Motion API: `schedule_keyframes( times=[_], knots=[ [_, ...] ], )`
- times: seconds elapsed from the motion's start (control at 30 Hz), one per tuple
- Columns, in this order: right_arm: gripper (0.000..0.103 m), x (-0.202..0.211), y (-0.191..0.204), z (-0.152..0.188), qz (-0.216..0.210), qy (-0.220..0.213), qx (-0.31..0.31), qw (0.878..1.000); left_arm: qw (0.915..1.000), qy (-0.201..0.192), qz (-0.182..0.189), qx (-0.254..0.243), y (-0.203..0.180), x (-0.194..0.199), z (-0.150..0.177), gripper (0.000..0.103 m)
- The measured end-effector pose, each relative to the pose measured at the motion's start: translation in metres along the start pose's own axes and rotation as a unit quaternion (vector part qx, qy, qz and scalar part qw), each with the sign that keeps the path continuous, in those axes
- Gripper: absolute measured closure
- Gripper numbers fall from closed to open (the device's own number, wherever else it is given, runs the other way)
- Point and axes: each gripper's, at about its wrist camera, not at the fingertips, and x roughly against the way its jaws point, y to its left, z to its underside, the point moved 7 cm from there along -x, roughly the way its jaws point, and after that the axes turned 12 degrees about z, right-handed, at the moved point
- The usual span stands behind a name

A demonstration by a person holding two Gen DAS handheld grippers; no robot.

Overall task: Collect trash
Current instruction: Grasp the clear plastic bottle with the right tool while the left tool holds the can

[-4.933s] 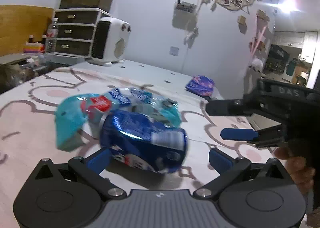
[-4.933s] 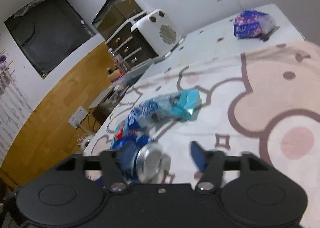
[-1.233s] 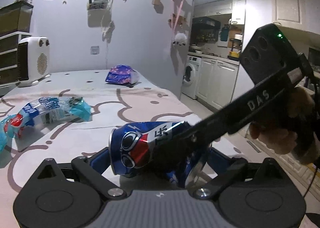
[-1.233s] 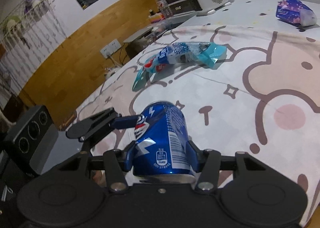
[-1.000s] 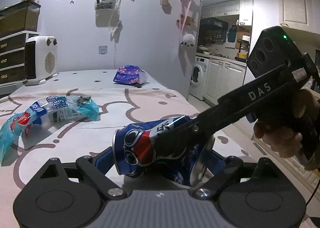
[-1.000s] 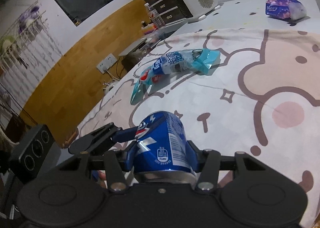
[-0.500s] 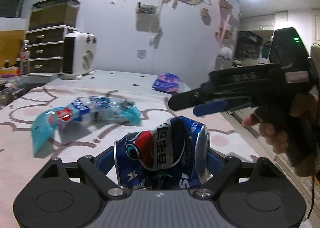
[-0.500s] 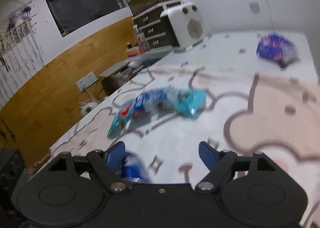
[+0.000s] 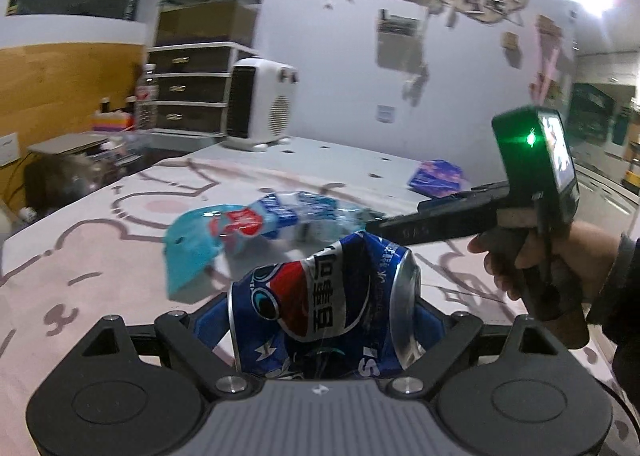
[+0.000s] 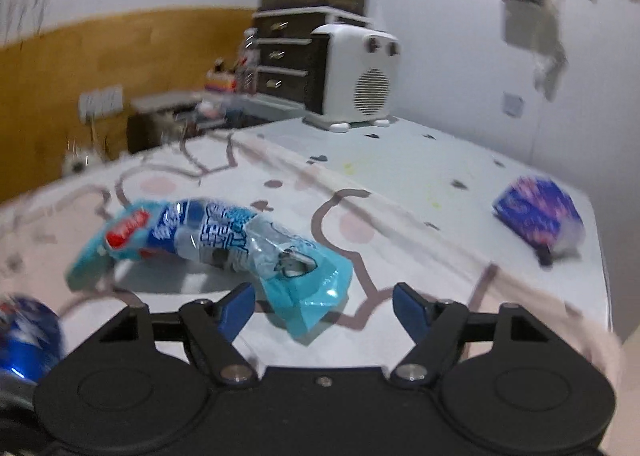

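A crumpled can (image 9: 324,308) in deep blue carries a red, white and blue globe emblem and white lettering, its rim silver. Beyond it, a turquoise wrapper (image 10: 224,244) shows blue-and-white print and a red label. The tablecloth (image 10: 400,192) is pale pink and white with brown cartoon outlines and rosy spots. A purple-and-blue packet (image 10: 538,216) lies at the far edge; the heater (image 10: 356,76) is white, the gripper pads (image 10: 236,308) blue.

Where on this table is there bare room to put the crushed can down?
Free: the white stretch of table between the white heater and the purple packet, and the patterned cloth left of the blue snack wrapper. Crowded: the middle, where the wrapper lies just ahead of the right gripper, its jaws closing.
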Motion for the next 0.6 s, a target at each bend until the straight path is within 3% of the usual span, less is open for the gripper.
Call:
schedule_keyframes(
  times=[0.23, 0.33, 0.43, 0.6],
  knots=[
    [0.031, -0.025, 0.015, -0.004, -0.009, -0.015, 0.028, 0.999, 0.9999, 0.007, -0.010, 0.009, 0.007, -0.003, 0.002, 0.013],
    [0.055, -0.029, 0.018, 0.004, -0.024, 0.010, 0.000, 1.000, 0.9998, 0.005, -0.011, 0.016, 0.010, -0.003, 0.003, 0.013],
    [0.071, -0.023, 0.023, 0.012, -0.017, 0.010, 0.002, 1.000, 0.9995, 0.001, -0.022, 0.023, 0.014, -0.001, 0.002, 0.013],
    [0.076, 0.005, 0.016, 0.022, -0.012, 0.029, -0.036, 0.999, 0.9990, -0.009, -0.033, 0.028, 0.019, 0.002, 0.000, 0.013]
  ],
)
